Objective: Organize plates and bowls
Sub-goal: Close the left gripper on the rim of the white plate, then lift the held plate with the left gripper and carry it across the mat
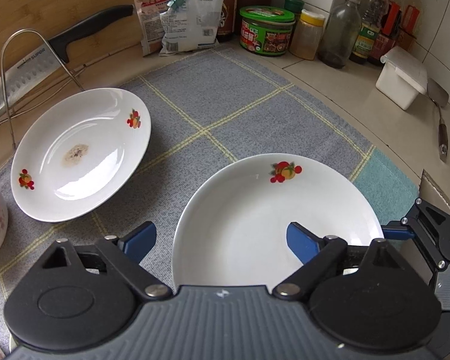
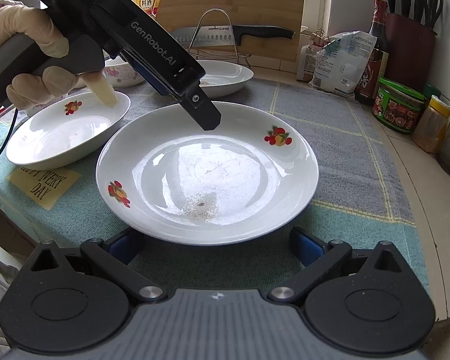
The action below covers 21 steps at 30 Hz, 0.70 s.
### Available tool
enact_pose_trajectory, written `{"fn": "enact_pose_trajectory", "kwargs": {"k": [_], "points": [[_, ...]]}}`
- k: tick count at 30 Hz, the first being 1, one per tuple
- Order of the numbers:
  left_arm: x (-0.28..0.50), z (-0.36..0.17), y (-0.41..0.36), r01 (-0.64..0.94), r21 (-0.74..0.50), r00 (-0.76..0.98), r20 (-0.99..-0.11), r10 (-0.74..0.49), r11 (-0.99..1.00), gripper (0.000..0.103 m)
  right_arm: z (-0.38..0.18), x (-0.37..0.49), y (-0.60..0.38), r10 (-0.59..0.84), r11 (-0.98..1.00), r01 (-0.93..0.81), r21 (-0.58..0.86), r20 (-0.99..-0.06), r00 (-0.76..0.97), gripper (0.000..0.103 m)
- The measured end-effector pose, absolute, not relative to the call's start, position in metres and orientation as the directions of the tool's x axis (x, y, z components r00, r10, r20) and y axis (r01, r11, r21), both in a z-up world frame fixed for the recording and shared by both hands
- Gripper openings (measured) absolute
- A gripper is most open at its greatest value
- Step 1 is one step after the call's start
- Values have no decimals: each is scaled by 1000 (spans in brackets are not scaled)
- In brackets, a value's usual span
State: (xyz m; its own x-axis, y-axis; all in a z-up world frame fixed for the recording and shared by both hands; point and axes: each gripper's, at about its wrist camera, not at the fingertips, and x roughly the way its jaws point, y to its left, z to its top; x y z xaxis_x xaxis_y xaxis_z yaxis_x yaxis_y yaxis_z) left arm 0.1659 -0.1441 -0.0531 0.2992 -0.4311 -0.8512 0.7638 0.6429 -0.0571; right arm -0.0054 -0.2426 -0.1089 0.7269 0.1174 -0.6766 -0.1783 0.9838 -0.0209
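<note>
Left gripper (image 1: 222, 241) hangs spread astride the near fruit-print plate (image 1: 279, 225), its rim unpinched; next it must clamp and stack onto the plate at ten o'clock (image 1: 81, 156).

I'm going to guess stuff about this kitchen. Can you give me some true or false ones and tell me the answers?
1. The plates have little fruit pictures on them. True.
2. A big knife sits in a wire rack. True.
3. The right gripper is squeezing a bowl. False: it is open, at the near rim of the middle plate.
4. All the plates are piled up. False: the middle plate, left plate and back plate lie apart on the cloth.
</note>
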Motion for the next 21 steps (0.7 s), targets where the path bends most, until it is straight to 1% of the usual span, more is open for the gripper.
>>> {"fn": "enact_pose_trajectory", "kwargs": {"k": [5, 21], "points": [[174, -63, -151, 780, -109, 220, -874, -434, 616, 83, -108, -2, -242, 126, 981, -194, -22, -687, 716, 103], [187, -71, -162, 824, -136, 139, -892, -429, 549, 81, -106, 6, -242, 146, 974, -227, -19, -711, 688, 103]]}}
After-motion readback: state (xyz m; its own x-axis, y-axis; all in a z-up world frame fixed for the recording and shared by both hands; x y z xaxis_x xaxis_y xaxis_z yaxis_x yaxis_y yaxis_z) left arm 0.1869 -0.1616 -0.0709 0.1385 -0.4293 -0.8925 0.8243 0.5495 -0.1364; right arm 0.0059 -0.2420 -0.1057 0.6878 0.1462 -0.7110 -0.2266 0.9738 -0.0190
